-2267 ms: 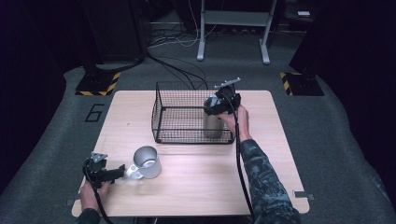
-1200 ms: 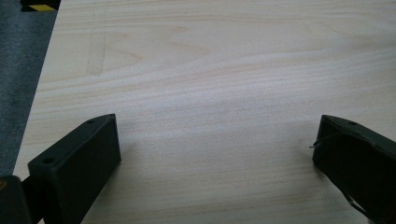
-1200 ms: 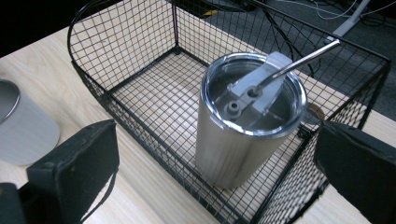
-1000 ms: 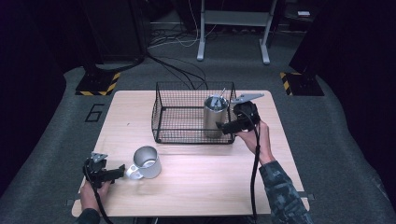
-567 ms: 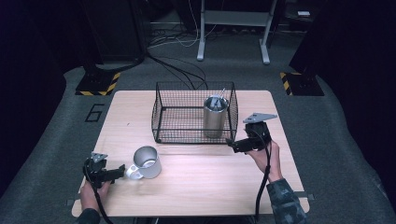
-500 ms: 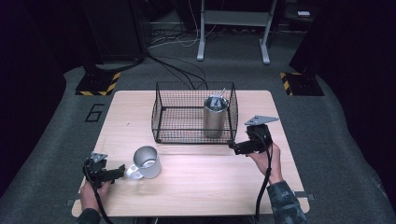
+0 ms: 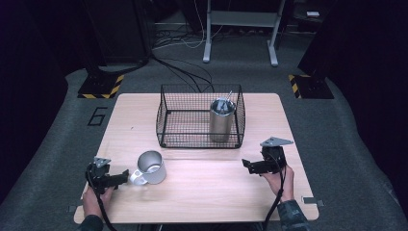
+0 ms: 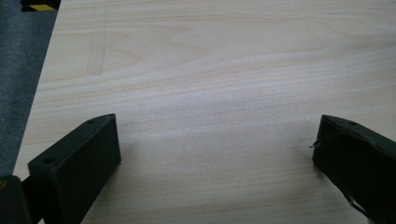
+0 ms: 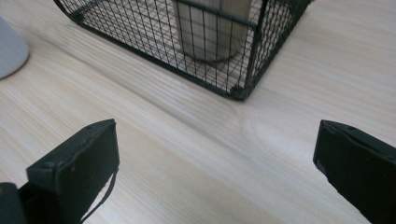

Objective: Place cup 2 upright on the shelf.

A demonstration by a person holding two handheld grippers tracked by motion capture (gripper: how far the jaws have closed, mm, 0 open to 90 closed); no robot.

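- High view: the right gripper [image 7: 249, 166] is hovering in front of the wire basket [image 7: 166, 126], jaws spread wide and holding nothing.
- The steel tumbler [image 7: 222, 120] is standing upright inside the basket, at its right end.
- The left gripper [image 7: 121, 176], also wide open, is pointing at the metal mug [image 7: 151, 167], which is sitting in front of the basket's left part, apparently next to go in.
- That calls for closing on the mug's handle.
- No readable labels; a "6" is marking the floor [image 7: 97, 116] left of the basket.
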